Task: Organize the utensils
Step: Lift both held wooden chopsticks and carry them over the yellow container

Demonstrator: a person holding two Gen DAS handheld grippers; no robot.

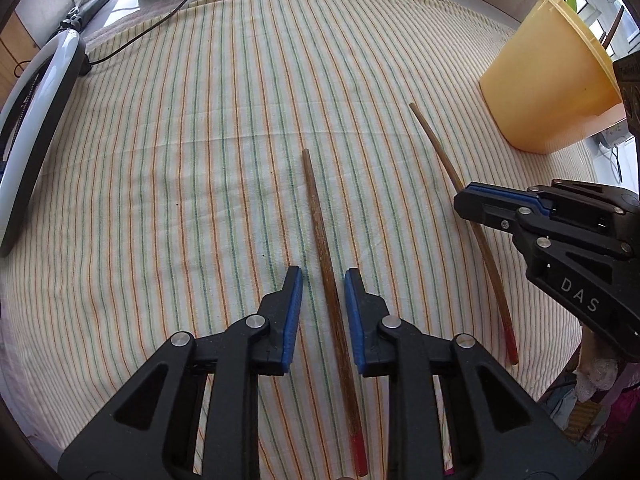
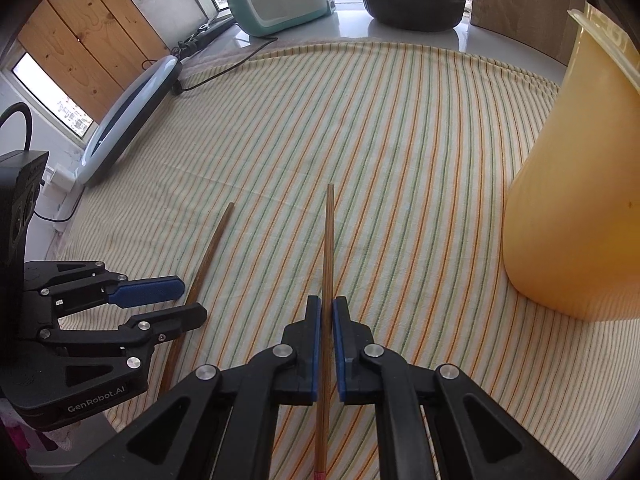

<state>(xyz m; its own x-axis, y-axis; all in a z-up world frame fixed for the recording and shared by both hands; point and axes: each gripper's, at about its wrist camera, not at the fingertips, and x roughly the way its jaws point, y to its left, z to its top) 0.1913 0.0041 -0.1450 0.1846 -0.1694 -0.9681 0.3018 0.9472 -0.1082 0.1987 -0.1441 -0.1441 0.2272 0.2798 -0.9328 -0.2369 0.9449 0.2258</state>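
Two brown chopsticks on striped-cloth surface [image 1: 180,160], well apart, red ends toward camera.

Left claw [image 1: 323,276]: narrowly parted, pads either side of the nearer chopstick [image 1: 320,216], not yet touching it.

Right claw [image 2: 327,304]: pads closed to a slit on the other chopstick [image 2: 330,240]; seems gripped, contact hard to confirm. In left view this stick [image 1: 440,148] lies near the yellow plastic container [image 1: 548,80], which already holds sticks.

Risks: thin round stick could roll or pivot in a grip along its length; tip could catch the container rim and tilt it; the claws sit close and could collide.

Pose: both claws low, pointing forward along their sticks, right near container.
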